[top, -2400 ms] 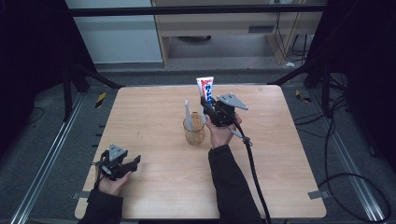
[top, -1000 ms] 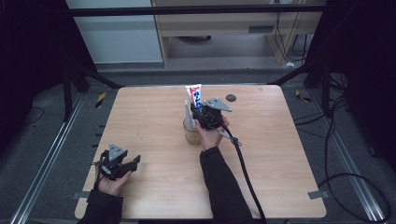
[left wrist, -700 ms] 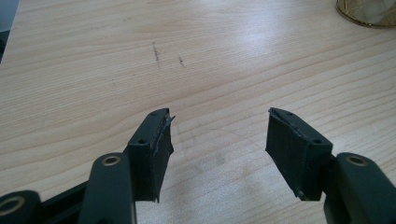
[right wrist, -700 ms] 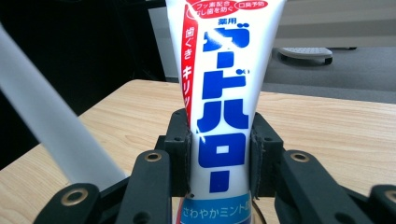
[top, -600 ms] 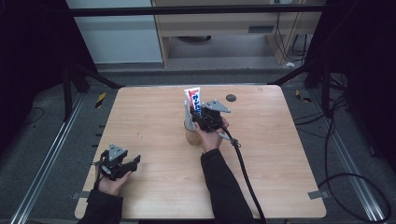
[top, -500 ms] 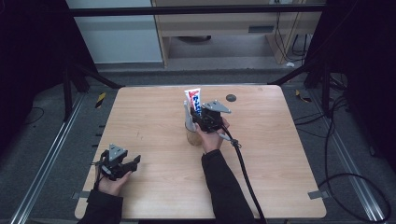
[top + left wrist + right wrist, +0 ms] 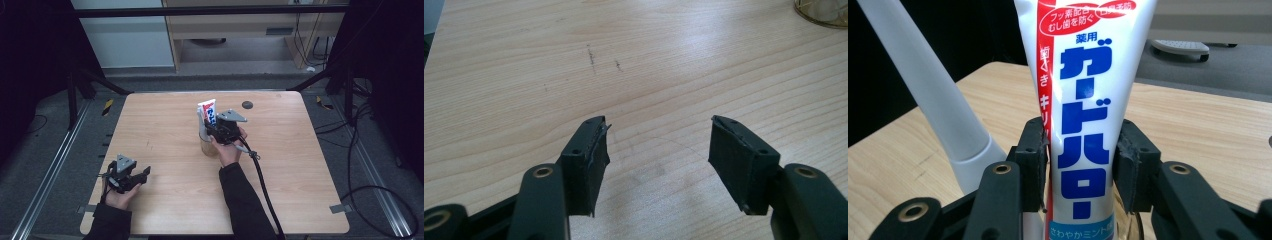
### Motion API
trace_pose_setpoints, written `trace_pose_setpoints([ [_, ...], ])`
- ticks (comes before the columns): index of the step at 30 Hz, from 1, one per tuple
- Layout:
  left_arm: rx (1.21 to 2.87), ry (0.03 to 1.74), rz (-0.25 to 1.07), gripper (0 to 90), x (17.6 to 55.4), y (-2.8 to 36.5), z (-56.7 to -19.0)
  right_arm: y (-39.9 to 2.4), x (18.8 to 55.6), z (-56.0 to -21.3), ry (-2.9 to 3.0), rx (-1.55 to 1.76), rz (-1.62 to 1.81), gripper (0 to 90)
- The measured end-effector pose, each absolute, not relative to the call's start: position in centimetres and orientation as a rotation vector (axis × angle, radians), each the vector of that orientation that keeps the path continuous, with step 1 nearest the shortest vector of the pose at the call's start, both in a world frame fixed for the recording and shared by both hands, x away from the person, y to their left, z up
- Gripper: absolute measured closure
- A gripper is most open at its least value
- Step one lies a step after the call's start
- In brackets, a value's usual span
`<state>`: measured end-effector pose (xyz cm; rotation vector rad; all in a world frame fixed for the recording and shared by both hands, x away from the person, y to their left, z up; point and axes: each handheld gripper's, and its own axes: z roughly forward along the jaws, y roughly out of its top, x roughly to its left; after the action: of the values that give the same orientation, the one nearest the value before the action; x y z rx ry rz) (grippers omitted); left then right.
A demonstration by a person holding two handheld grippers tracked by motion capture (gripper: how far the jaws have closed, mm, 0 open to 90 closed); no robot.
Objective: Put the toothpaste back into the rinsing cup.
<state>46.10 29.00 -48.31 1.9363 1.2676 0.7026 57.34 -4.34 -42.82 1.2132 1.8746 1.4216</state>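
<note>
Toothpaste tube (image 7: 1083, 115) stood upright in the glass cup (image 7: 207, 145) near the counter's (image 7: 300, 165) middle, beside a white toothbrush handle (image 7: 938, 105). Right tool (image 7: 1080, 160) straddled the tube; its jaws had just been opening, pads at the tube's sides, a slight gap on one side. Left tool (image 7: 656, 160) rested well apart from the cup at the counter's near left edge, jaws wide, nothing between.

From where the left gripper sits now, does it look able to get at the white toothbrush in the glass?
Probably not without moving. The left gripper rests open near the table's front corner, and the toothbrush stands in the glass mid-table. The wood between is bare, but the right gripper crowds the glass, its jaws beside the toothpaste tube.
</note>
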Motion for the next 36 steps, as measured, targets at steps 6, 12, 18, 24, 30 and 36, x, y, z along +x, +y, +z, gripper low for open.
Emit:
trace_pose_setpoints([
  [6,1.938,1.27,0.703,39.5,46.1,29.0,-48.3,-4.8,56.7,-42.8,1.929,1.201,1.353,58.4],
  [12,1.943,1.269,0.703,39.5,46.1,29.0,-48.4,-5.2,56.4,-43.3,1.972,1.193,1.301,55.1],
  [18,1.94,1.269,0.705,39.6,46.1,29.0,-48.4,-5.1,56.1,-43.1,2.004,1.18,1.272,52.0],
  [24,1.943,1.267,0.705,39.5,46.1,29.0,-48.4,-5.9,55.6,-41.8,1.973,1.169,1.306,49.4],
  [30,1.944,1.27,0.701,39.2,46.1,29.0,-48.4,-7.1,54.7,-41.4,2.035,1.165,1.27,39.0],
  [36,1.951,1.268,0.697,38.8,46.1,28.9,-48.5,-9.9,53.0,-40.9,2.056,1.202,1.312,21.9],
])
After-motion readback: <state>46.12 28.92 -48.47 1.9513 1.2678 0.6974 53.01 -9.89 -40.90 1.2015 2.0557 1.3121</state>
